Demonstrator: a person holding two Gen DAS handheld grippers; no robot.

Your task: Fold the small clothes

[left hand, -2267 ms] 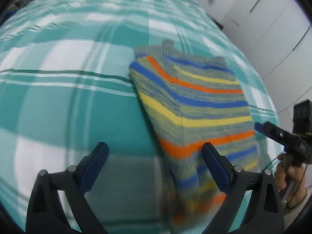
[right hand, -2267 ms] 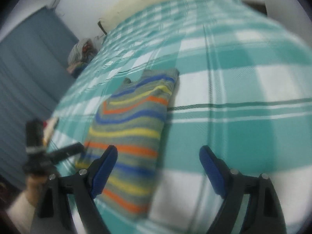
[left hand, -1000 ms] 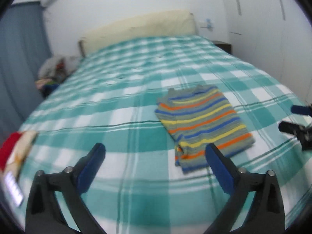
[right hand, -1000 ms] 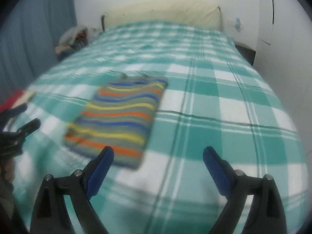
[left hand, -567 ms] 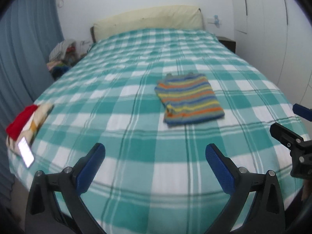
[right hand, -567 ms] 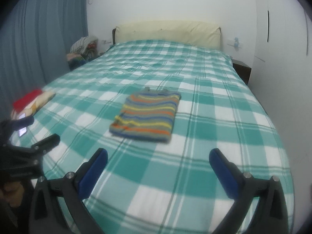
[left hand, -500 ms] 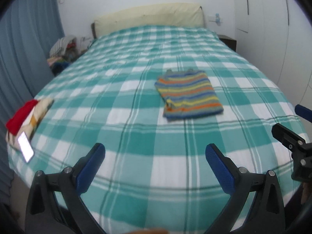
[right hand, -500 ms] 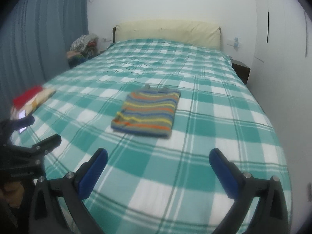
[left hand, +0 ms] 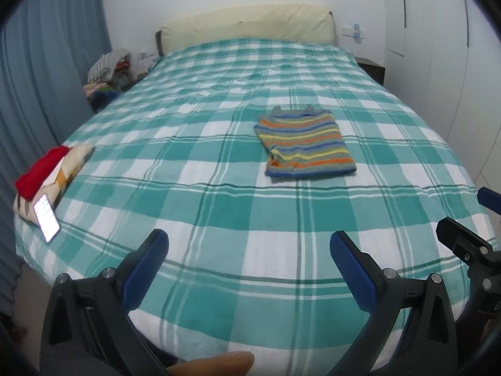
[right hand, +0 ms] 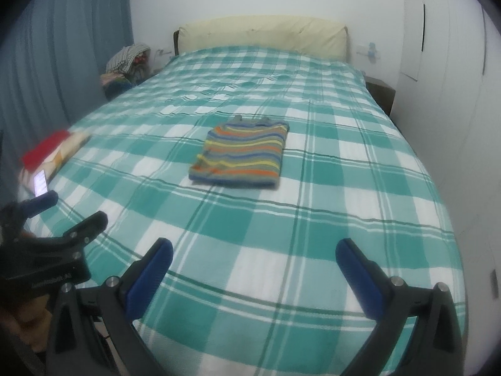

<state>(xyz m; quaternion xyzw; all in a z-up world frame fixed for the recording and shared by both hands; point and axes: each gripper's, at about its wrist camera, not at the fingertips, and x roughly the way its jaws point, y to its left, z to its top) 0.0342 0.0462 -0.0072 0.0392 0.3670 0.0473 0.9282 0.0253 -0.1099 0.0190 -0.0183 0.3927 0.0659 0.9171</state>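
Note:
A folded striped garment (left hand: 305,144) (right hand: 242,155), grey with orange, yellow and blue bands, lies flat in the middle of the green-and-white checked bed (left hand: 219,206) (right hand: 313,219). My left gripper (left hand: 249,247) hangs open over the foot of the bed, well short of the garment, nothing between its blue pads. My right gripper (right hand: 253,257) stands wide open in the same way, also near the foot edge. In each wrist view the other gripper shows at the frame's side.
A small stack of folded clothes with a red piece on top (left hand: 47,169) (right hand: 50,153) sits at the bed's left edge, a lit phone (left hand: 46,213) leaning on it. A cream headboard (left hand: 247,26), blue curtain (left hand: 47,62), clothes pile (left hand: 108,69) and white wardrobes (left hand: 438,47) surround the bed.
Both grippers have drawn back from the garment toward the foot of the bed and risen slightly. The garment stays folded where it lay. The whole bed has come into view.

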